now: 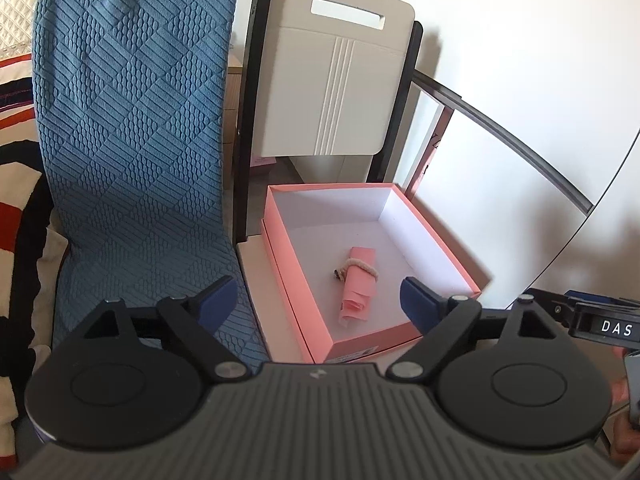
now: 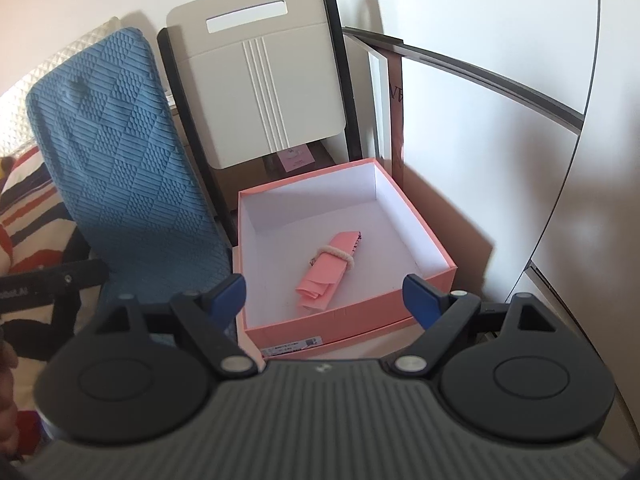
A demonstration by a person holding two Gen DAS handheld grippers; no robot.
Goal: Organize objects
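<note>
An open pink box (image 1: 298,292) with a white inside stands ahead of both grippers; it also shows in the right wrist view (image 2: 348,322). A rolled pink cloth tied with a cream cord (image 1: 357,284) lies on the box floor, also seen in the right wrist view (image 2: 326,270). My left gripper (image 1: 318,300) is open and empty, just in front of the box's near wall. My right gripper (image 2: 324,296) is open and empty, above the box's near edge. The right gripper's body (image 1: 600,324) shows at the right edge of the left wrist view.
A blue textured cushion (image 1: 132,120) leans to the left of the box. A white folding chair back with black frame (image 1: 332,84) stands behind the box. A striped blanket (image 2: 28,208) lies far left. A white wall (image 1: 520,60) and a grey rail (image 2: 480,76) are on the right.
</note>
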